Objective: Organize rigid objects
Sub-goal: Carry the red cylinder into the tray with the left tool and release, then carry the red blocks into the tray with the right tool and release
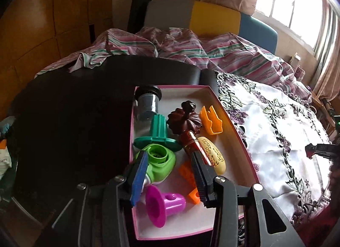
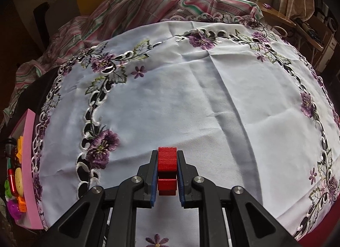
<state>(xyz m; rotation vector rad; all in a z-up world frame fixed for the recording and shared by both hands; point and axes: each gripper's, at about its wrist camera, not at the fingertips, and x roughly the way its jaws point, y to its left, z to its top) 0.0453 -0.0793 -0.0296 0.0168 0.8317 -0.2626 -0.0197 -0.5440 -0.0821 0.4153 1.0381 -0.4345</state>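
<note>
A pink box (image 1: 231, 123) holds several small rigid objects: a magenta funnel piece (image 1: 164, 204), a lime green round part (image 1: 160, 159), a teal flanged part (image 1: 158, 134), a dark red carved piece (image 1: 184, 119), an orange clip (image 1: 211, 120), a cream oval piece (image 1: 214, 154). My left gripper (image 1: 170, 159) hovers open above the box, empty. My right gripper (image 2: 167, 159) is shut on a red block (image 2: 167, 162) above the white embroidered cloth (image 2: 191, 98). The box also shows at the left edge of the right wrist view (image 2: 28, 162).
A black mat (image 1: 74, 119) lies left of the box. A striped pink and green sheet (image 1: 191, 49) is bunched behind the cloth. Yellow and blue chair backs (image 1: 214, 19) stand beyond. My right gripper shows at the right edge of the left wrist view (image 1: 320, 149).
</note>
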